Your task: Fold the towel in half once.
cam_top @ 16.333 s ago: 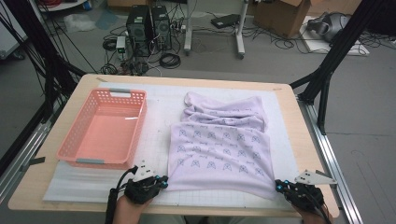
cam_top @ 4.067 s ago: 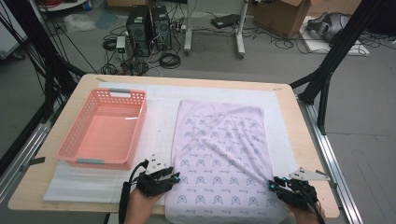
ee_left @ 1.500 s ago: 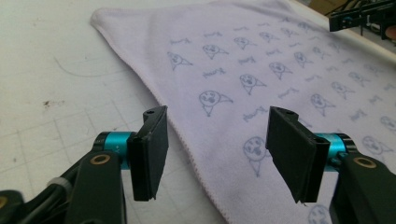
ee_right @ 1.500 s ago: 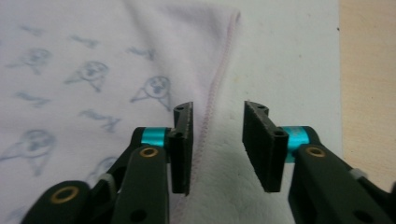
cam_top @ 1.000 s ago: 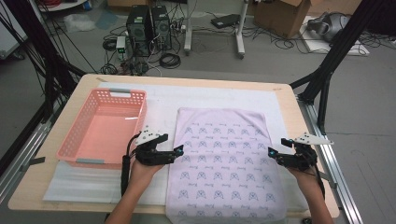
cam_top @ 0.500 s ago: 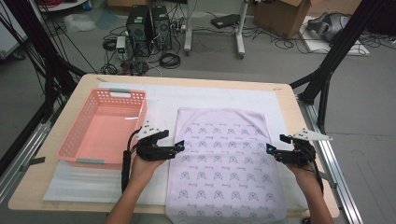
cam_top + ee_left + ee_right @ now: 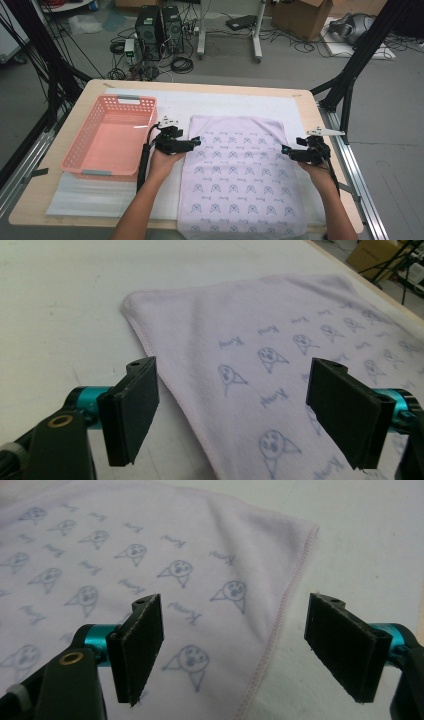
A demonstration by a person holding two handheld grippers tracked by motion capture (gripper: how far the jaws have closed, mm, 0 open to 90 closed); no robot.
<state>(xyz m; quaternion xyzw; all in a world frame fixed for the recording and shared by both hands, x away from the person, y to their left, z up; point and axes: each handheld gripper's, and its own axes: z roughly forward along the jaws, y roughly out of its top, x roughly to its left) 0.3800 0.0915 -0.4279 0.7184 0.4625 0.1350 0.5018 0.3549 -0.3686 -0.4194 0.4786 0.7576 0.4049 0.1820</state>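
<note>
High view: pink basket (image 7: 112,135) beside towel (image 7: 240,175).

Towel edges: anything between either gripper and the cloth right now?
Nothing visible. The left gripper is open with the towel's hemmed left edge running between its jaws; the right gripper is open astride the right edge. The pink basket sits off to the left, apart from the towel.

Small script on towel (image 7: 280,360), too blurred to read
</note>
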